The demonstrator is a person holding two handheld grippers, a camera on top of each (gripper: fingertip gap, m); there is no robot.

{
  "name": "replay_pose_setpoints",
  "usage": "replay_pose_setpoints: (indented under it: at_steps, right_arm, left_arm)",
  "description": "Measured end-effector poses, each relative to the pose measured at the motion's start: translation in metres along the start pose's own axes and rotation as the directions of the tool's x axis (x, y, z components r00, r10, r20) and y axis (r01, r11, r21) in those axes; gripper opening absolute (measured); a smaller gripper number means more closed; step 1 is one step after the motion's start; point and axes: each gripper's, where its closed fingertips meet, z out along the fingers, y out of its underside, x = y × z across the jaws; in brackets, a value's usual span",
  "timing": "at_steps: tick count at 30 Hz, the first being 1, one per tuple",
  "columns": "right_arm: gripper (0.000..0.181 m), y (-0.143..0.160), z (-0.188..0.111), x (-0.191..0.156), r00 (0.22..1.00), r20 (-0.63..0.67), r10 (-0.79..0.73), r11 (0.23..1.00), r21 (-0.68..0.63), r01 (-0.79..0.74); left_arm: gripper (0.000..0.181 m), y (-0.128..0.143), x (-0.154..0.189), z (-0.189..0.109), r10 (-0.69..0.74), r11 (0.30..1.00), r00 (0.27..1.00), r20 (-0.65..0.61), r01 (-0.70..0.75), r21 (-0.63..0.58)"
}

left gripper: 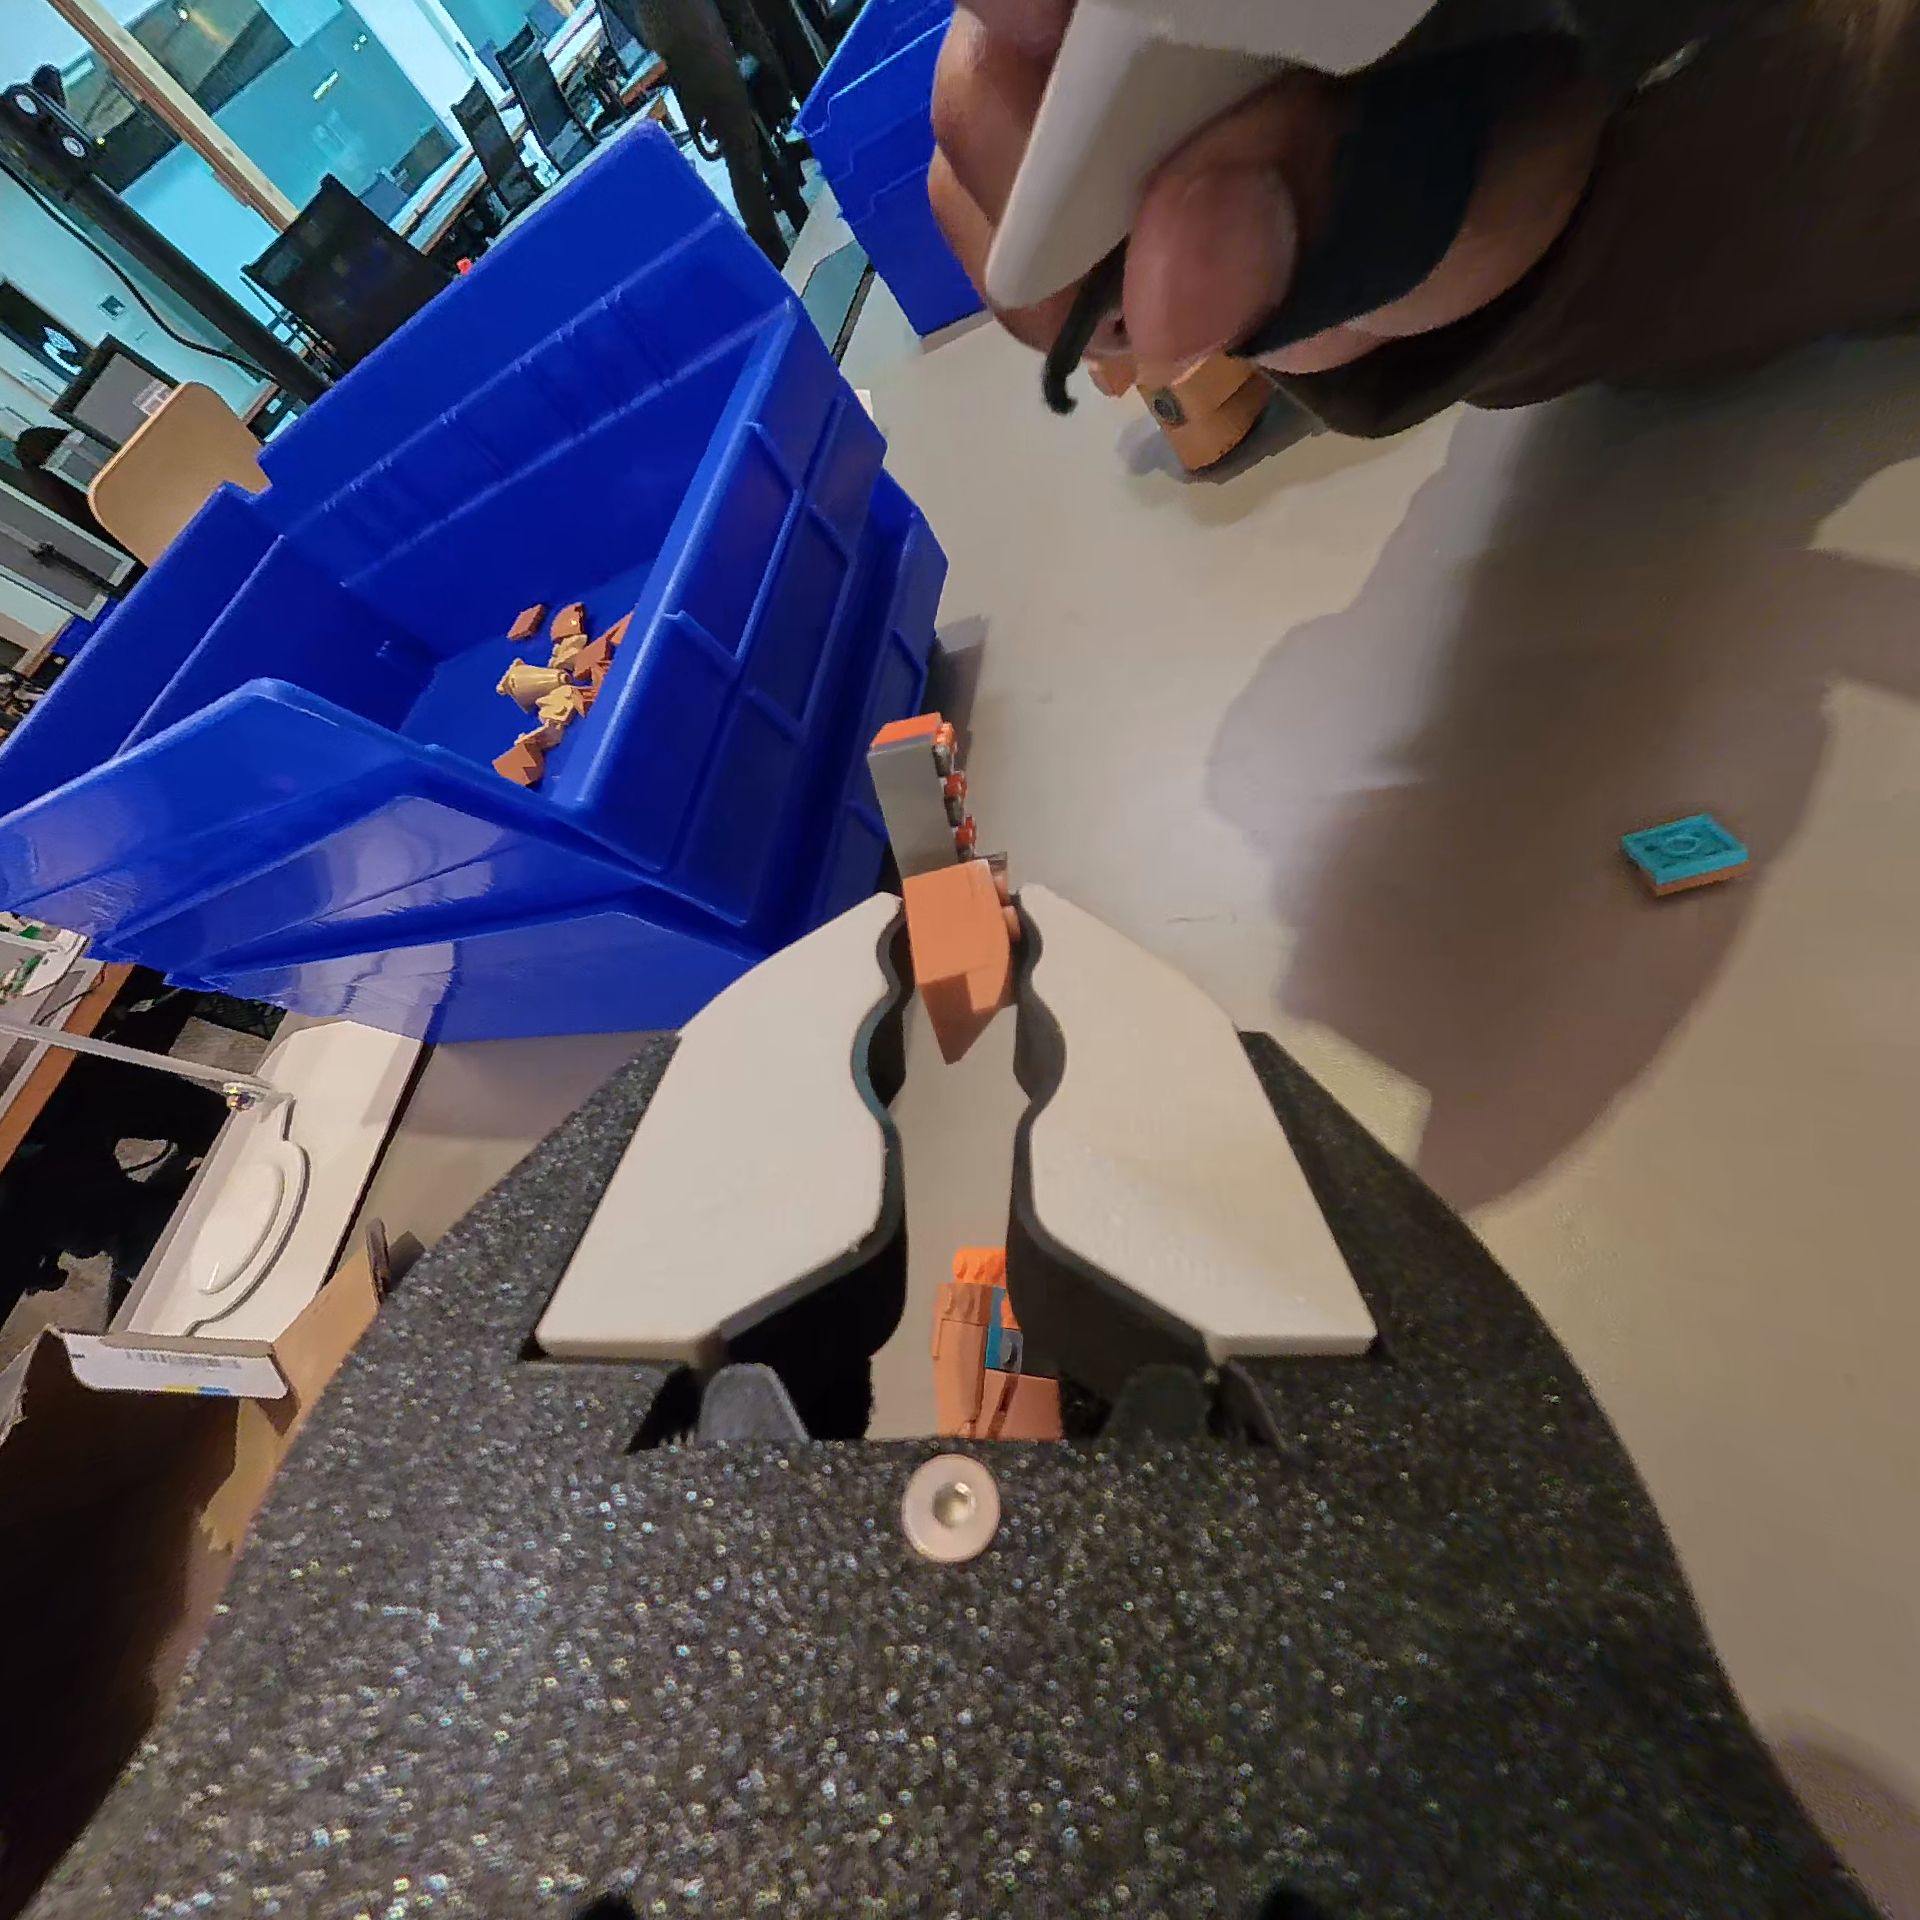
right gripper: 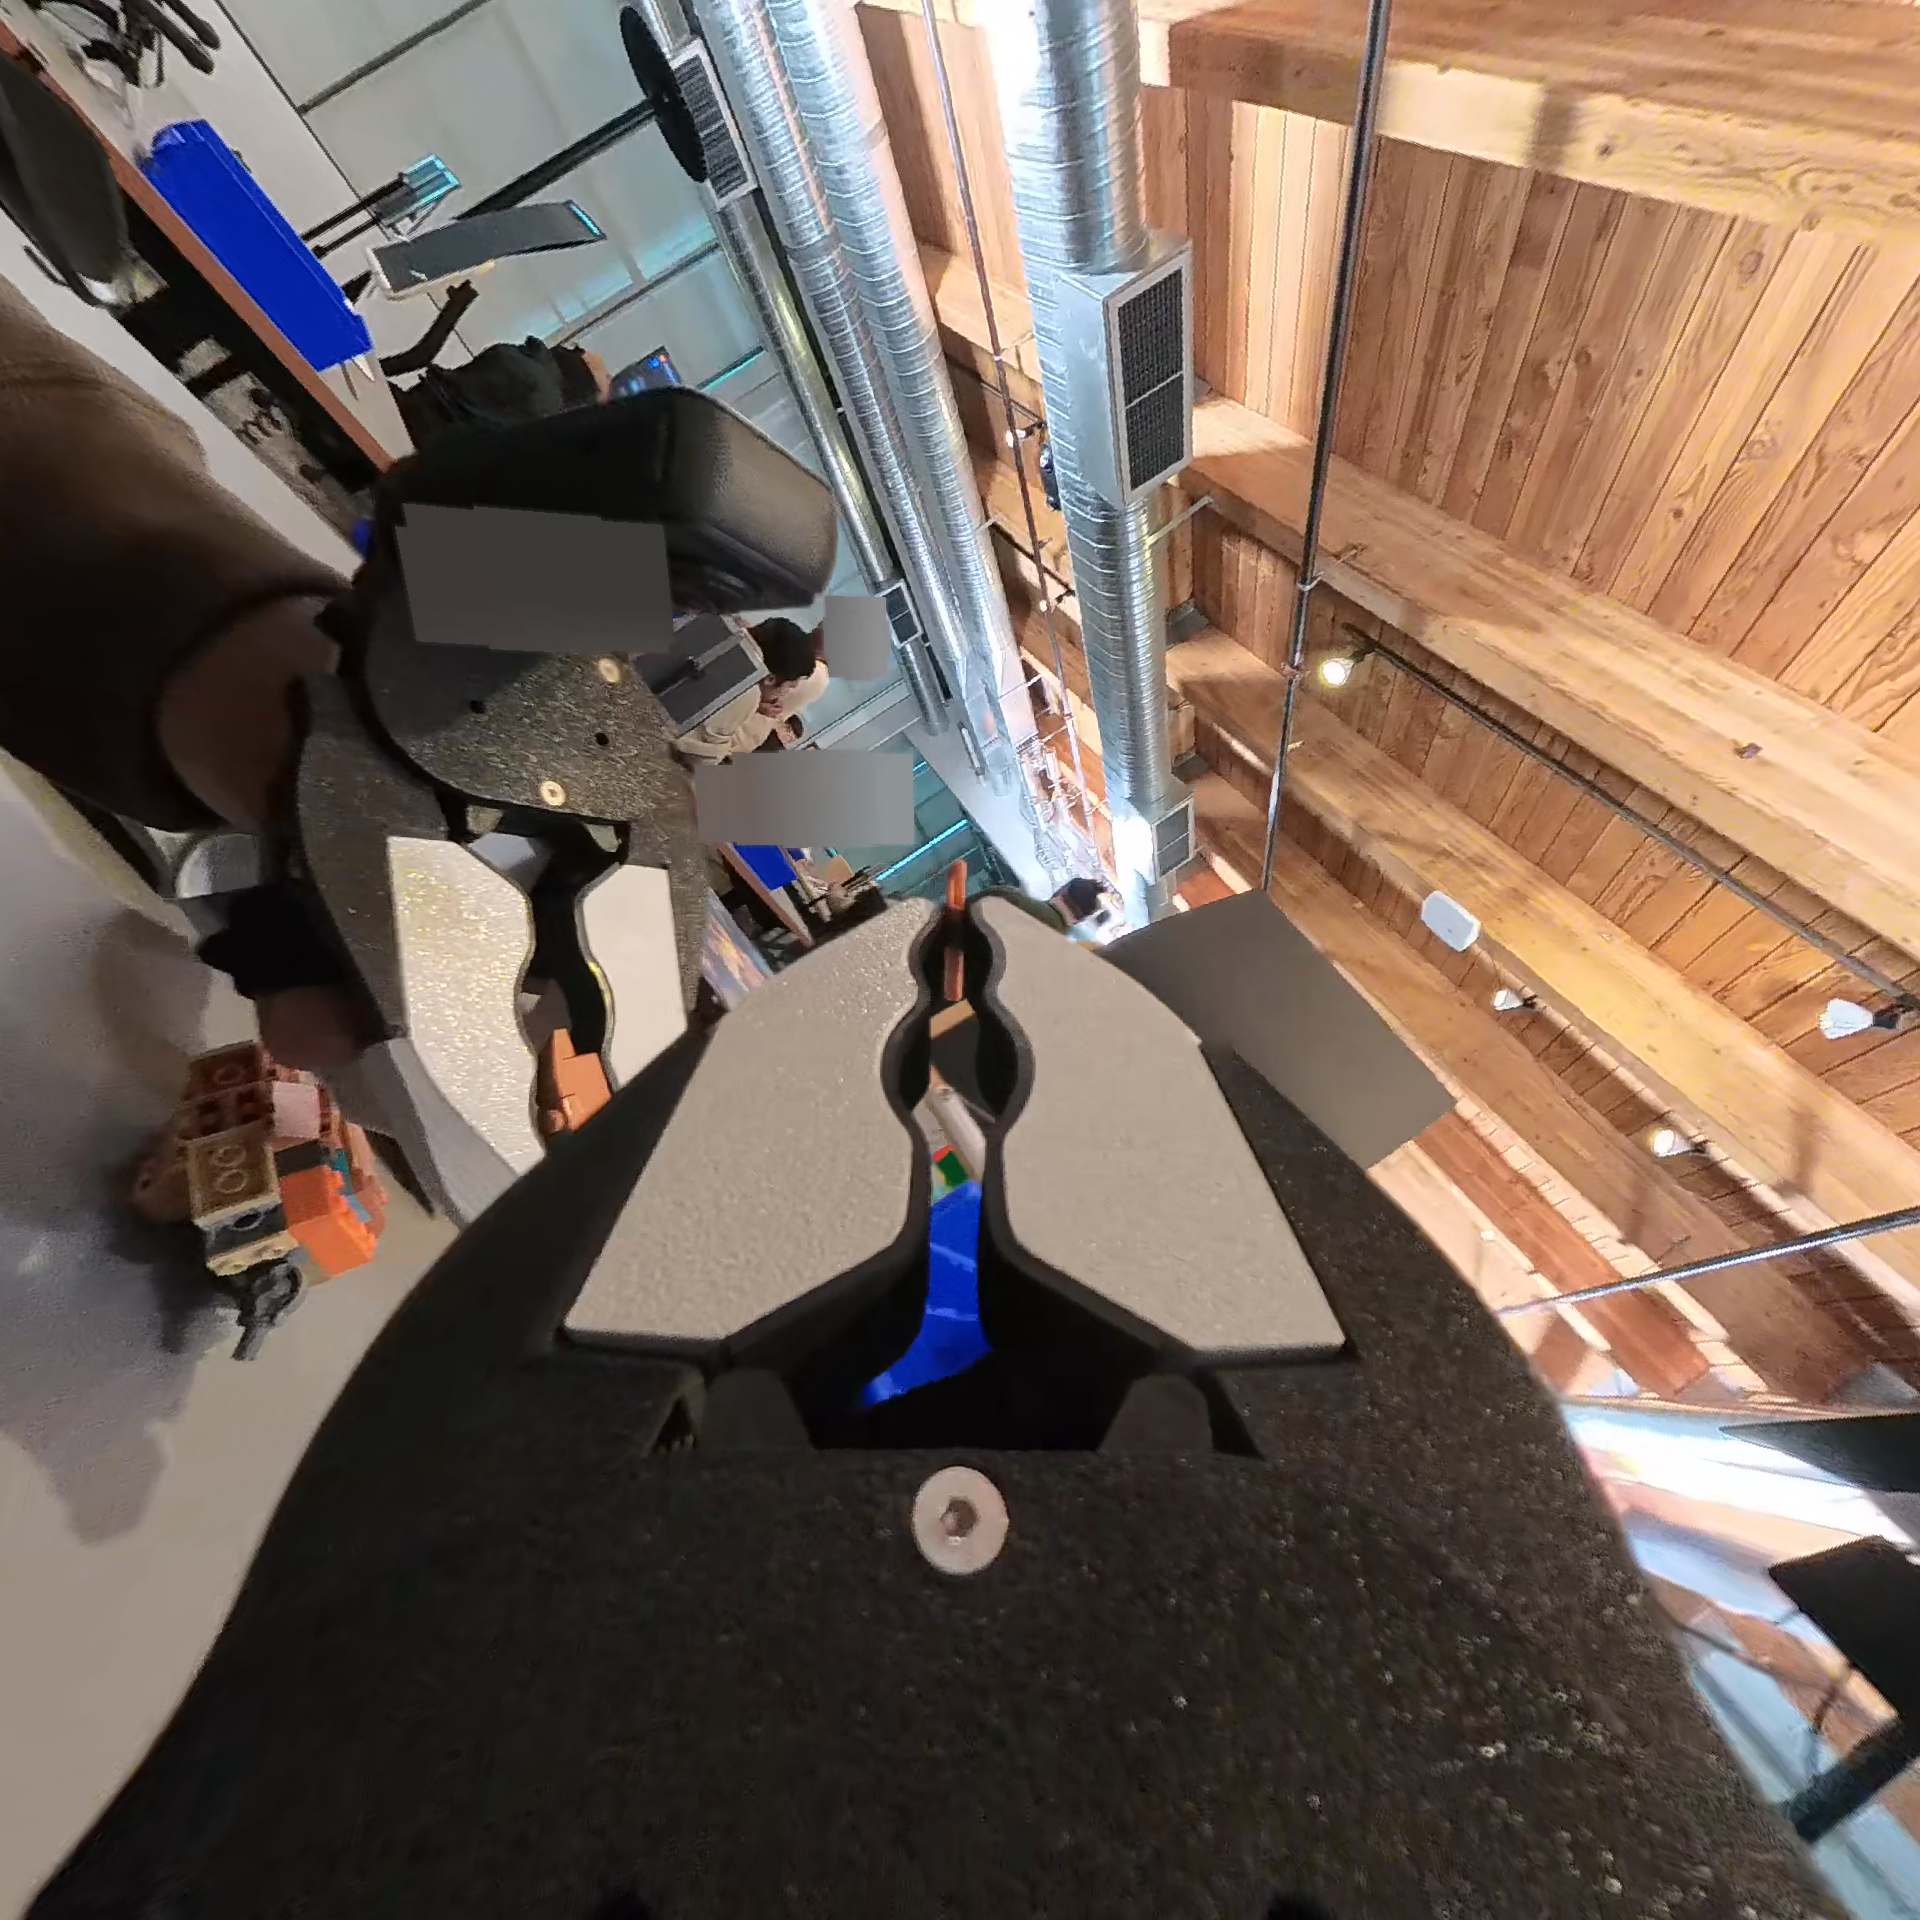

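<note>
My left gripper [left gripper: 961,909] is shut on a salmon-orange brick [left gripper: 956,966], with its grey fingers [left gripper: 769,1122] on either side. The brick joins a grey plate with orange studs [left gripper: 914,810] that reaches forward beside the blue bin. More orange bricks [left gripper: 987,1340] show low in the gap between the fingers. My right gripper [right gripper: 956,914] points up toward the ceiling and is shut on a thin orange piece [right gripper: 956,940]. The right wrist view also shows the left gripper [right gripper: 569,1117] holding its brick [right gripper: 577,1075] above a brown, tan and orange brick build [right gripper: 260,1174] on the table.
Stacked blue bins [left gripper: 582,436] stand at the left; one holds several small tan and brown pieces [left gripper: 556,686]. A teal plate on an orange one [left gripper: 1685,854] lies on the grey table [left gripper: 1299,582]. A person's hand [left gripper: 1216,239] grips a white part at the top, above an orange brick piece [left gripper: 1195,410]. About 12 cm separates my left fingertips from my right.
</note>
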Motion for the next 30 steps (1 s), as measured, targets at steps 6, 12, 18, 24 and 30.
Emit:
replay_pose_setpoints:
  at_steps: [6, 12, 18, 24, 30]
  right_arm:
    - [0.003, -0.024, -0.011, 0.008, 0.843, -0.227, -0.488, 0.869, -0.033, 0.494]
    - [0.003, -0.031, -0.012, 0.010, 0.772, -0.274, -0.573, 0.812, -0.066, 0.579]
    - [0.003, 0.091, 0.002, 0.070, 0.946, -0.319, -0.051, 0.859, -0.497, -0.121]
    - [0.015, 0.158, -0.009, 0.071, 0.906, -0.386, 0.174, 0.698, -0.601, -0.390]
    - [0.016, 0.144, -0.013, 0.059, 0.920, -0.283, 0.270, 0.672, -0.629, -0.390]
  left_arm:
    - [0.016, -0.001, 0.000, 0.000, 0.005, 1.000, 1.000, 0.005, -0.005, 0.000]
    - [0.016, -0.001, 0.000, 0.001, 0.009, 1.000, 1.000, 0.005, -0.009, -0.002]
    - [0.016, 0.000, 0.000, 0.002, 0.000, 1.000, 1.000, 0.003, 0.000, -0.003]
    - [0.016, 0.001, 0.002, 0.004, 0.004, 1.000, 1.000, 0.001, -0.004, -0.007]
    - [0.016, 0.000, -0.003, 0.001, -0.003, 1.000, 1.000, 0.017, 0.003, -0.001]
